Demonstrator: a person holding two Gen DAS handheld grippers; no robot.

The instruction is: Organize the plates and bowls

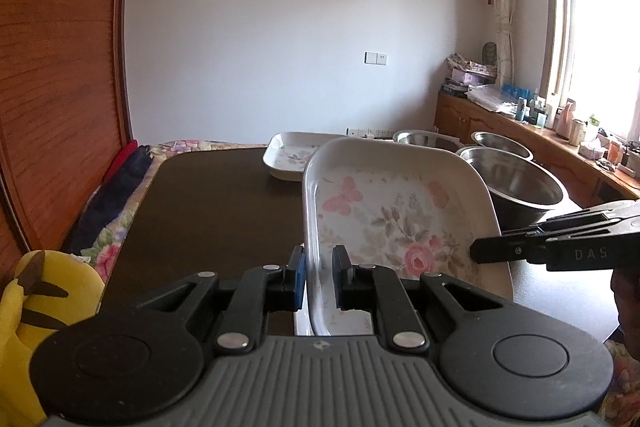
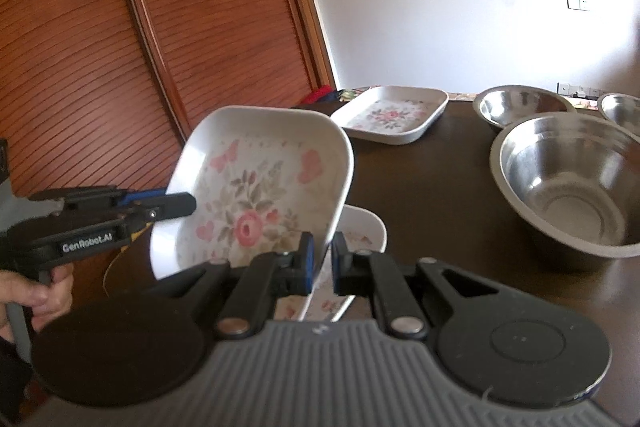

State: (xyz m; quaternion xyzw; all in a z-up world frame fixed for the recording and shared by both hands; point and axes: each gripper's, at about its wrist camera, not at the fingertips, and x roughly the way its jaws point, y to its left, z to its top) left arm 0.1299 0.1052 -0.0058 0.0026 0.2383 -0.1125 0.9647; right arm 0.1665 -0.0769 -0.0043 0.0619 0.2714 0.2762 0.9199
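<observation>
Above the dark table (image 2: 432,187), a floral plate (image 2: 256,187) tilts, long axis running away from both cameras.
Left gripper (image 1: 319,277) clamps its left rim, right gripper (image 2: 322,263) its right rim.

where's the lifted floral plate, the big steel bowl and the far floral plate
lifted floral plate (image 2: 256,195), right wrist view, on its painted centre
big steel bowl (image 2: 576,187), right wrist view, on its inner wall
far floral plate (image 2: 394,115), right wrist view, on its floor

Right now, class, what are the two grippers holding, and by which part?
Both hold one white rectangular floral-print plate, tilted above another like it. The left gripper clamps its left rim; the right gripper clamps its right rim.
</observation>
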